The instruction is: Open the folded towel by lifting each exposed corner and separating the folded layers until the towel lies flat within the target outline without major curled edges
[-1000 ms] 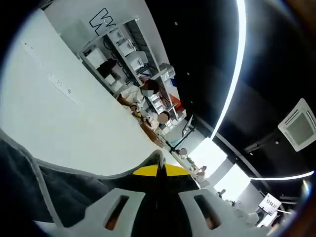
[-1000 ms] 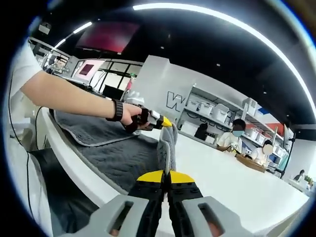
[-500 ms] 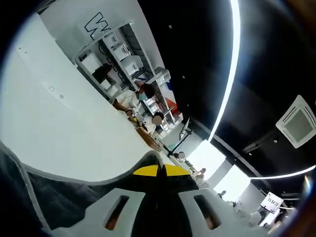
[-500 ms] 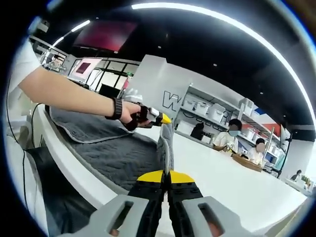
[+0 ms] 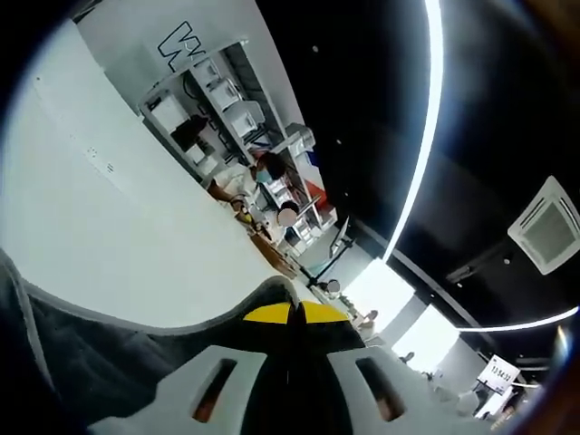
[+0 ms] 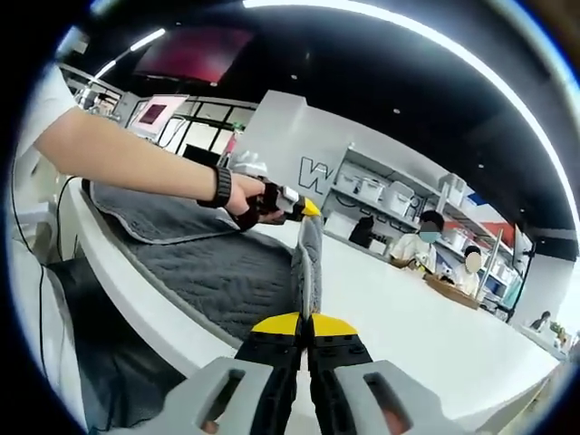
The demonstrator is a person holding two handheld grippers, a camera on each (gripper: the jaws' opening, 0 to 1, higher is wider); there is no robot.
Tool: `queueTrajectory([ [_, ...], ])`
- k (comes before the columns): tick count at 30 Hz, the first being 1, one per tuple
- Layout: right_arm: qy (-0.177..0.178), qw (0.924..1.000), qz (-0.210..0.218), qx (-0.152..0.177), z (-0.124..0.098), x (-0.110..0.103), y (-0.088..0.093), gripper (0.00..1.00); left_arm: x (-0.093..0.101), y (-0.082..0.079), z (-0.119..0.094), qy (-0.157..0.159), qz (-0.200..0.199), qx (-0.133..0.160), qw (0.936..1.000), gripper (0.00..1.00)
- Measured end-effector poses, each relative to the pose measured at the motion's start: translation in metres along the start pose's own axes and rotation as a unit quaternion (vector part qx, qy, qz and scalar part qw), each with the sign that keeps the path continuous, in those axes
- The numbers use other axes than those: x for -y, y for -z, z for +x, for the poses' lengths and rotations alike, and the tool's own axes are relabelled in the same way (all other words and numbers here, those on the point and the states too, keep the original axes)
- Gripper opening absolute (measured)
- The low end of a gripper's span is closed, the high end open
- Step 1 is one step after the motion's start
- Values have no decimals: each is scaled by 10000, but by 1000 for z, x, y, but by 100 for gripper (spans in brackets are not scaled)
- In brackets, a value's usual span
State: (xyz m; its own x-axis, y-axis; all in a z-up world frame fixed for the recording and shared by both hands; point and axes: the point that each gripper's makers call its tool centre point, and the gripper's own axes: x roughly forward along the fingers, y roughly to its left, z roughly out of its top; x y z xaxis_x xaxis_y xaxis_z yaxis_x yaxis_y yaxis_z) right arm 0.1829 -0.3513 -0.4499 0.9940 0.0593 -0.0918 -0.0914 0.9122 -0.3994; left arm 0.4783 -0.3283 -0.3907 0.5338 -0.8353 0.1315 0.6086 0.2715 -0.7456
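White and long, the table (image 6: 426, 326) runs away into a big bright room with shelves (image 6: 381, 195) of boxes at the back, people sitting far off, and a dark ceiling with long strip lights (image 5: 426, 136).

On the near part of the table lies the gray towel (image 6: 208, 272). It looks soft and thick, with a quilted wavy pattern and a pale band sewn along its edge. One part lies on the table, another layer sits folded farther back, and some hangs down over the near side. One edge stands up in a thin ridge between the two grippers.

The right gripper (image 6: 305, 331) has its yellow-tipped jaws pressed together on that lifted edge. In the right gripper view, the left gripper (image 6: 294, 204) is farther along the same edge, held by a hand (image 6: 245, 195) with a dark wristband, and it seems to pinch the edge too. In the left gripper view its own jaws are closed, with the towel's pale edge (image 5: 263, 294) curling right at the tips.

I think the towel will be light but floppy. It will bend and sag wherever nothing holds it, so it needs holding at two spots at once. The sewn edge and the corners look like the best places to grab, because they are firmer and less likely to slip out. It will not break. Pulling too fast could drag the whole cloth or leave curled edges.

The only writing I can read is a big dark "W" (image 6: 313, 172) on the white wall. A small white sign (image 5: 498, 372) has marks too tiny to read.
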Motion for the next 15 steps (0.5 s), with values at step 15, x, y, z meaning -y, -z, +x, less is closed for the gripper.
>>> queueTrajectory([
  [15, 85, 9996, 174, -204, 3, 8, 17, 0, -10, 17, 6, -105, -144, -149, 9997, 1],
])
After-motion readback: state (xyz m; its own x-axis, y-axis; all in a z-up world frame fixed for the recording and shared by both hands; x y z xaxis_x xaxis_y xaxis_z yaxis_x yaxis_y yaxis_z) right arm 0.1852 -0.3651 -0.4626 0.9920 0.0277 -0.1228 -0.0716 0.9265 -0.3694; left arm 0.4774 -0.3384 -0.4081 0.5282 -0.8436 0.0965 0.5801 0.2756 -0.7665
